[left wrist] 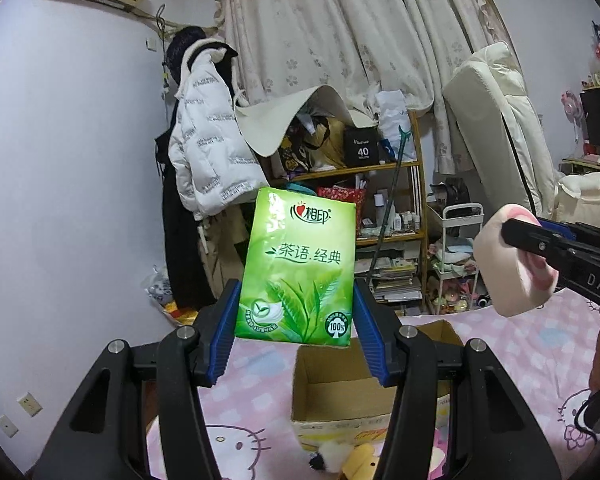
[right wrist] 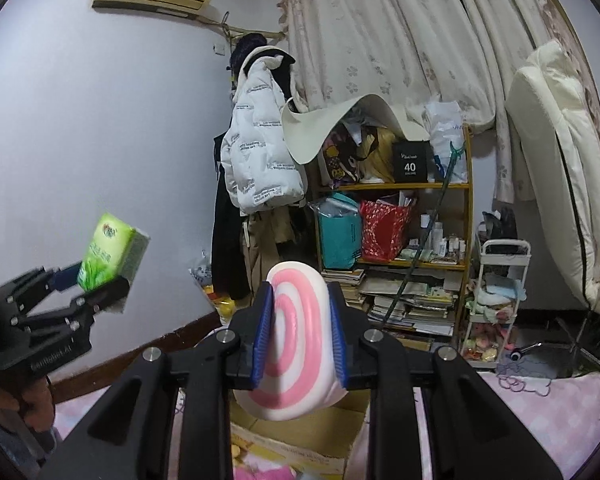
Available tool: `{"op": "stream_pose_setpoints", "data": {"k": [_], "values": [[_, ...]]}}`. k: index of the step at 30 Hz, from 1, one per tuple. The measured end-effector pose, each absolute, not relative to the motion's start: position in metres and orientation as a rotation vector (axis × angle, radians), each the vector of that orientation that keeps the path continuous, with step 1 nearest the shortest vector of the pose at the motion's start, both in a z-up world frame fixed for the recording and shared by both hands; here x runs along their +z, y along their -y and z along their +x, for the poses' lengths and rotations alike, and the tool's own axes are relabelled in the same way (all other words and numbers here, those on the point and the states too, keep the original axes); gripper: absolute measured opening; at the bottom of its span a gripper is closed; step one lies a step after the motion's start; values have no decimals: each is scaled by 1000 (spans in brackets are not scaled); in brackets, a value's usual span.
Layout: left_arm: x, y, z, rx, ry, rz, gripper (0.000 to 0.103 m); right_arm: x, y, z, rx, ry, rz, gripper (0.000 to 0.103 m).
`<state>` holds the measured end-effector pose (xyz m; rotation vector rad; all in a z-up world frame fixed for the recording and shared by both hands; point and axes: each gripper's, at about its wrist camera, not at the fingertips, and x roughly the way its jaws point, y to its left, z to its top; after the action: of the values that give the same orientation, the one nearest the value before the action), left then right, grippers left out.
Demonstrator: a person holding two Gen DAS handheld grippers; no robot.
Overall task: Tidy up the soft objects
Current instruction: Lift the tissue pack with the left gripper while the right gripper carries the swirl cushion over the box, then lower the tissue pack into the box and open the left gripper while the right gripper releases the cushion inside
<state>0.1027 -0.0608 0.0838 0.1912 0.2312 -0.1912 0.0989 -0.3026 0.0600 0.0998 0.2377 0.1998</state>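
Observation:
My left gripper (left wrist: 296, 312) is shut on a green tissue pack (left wrist: 298, 268) and holds it upright in the air above an open cardboard box (left wrist: 336, 400) on the bed. The pack also shows in the right wrist view (right wrist: 110, 254) at the left. My right gripper (right wrist: 300, 328) is shut on a pink-and-white swirl soft toy (right wrist: 294, 344) and holds it above the same box (right wrist: 300, 438). That toy shows in the left wrist view (left wrist: 508, 264) at the right, higher than the box and to its right.
The bed has a pink Hello Kitty sheet (left wrist: 236, 408). A yellow and white plush (left wrist: 352, 458) lies in front of the box. A cluttered wooden shelf (left wrist: 380, 208), hung coats (left wrist: 208, 152) and a white cart (left wrist: 456, 256) stand beyond the bed.

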Motion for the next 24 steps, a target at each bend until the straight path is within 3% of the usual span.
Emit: {"op": "stream_pose_setpoints", "data": {"k": [15,24], "values": [[-3,72,165,-263,-473,188,54,-22,300,142,162,-380,108,30],[-23,74,175,-262,-523,209,54,-50,300,162,179,-466,116,32]]}}
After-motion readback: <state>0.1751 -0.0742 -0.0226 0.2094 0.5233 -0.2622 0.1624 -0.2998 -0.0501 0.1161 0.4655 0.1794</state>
